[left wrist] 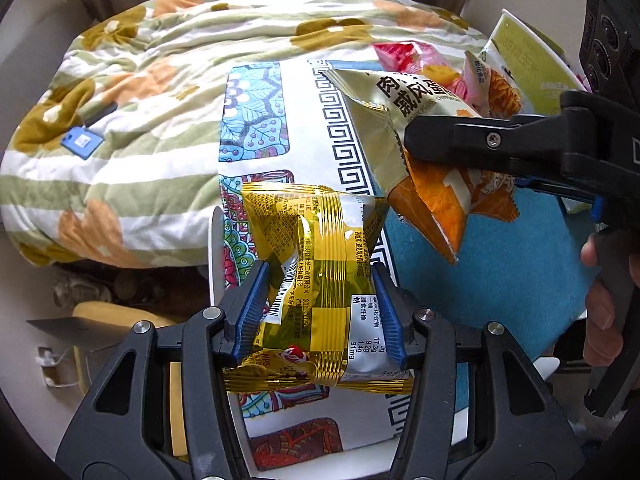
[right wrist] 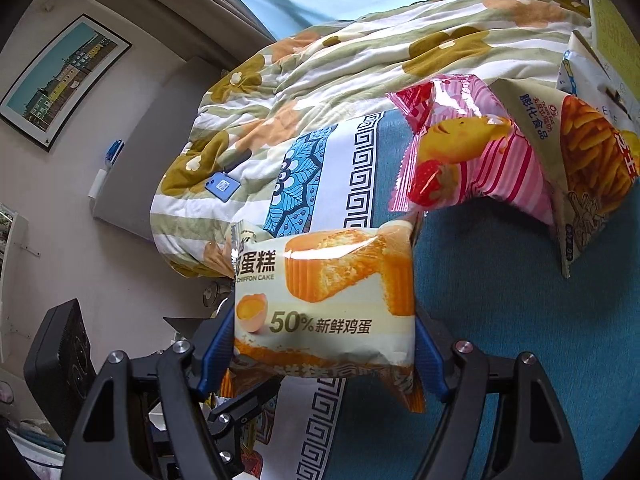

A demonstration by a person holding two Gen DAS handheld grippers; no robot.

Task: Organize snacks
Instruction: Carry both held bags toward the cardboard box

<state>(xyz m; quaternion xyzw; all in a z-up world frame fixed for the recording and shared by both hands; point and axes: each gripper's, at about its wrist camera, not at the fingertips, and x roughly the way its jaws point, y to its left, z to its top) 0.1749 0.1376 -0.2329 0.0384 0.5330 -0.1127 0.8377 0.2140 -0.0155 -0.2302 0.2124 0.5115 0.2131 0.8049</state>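
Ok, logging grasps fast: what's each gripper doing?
Left gripper: shut on the yellow snack packet.
Right gripper: shut on the chiffon cake packet.

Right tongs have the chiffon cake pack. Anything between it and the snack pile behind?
Nothing visible. The chiffon cake pack is clamped in the right tongs; only bare blue mat lies between it and the pink strawberry pack and the corn-stick bag.
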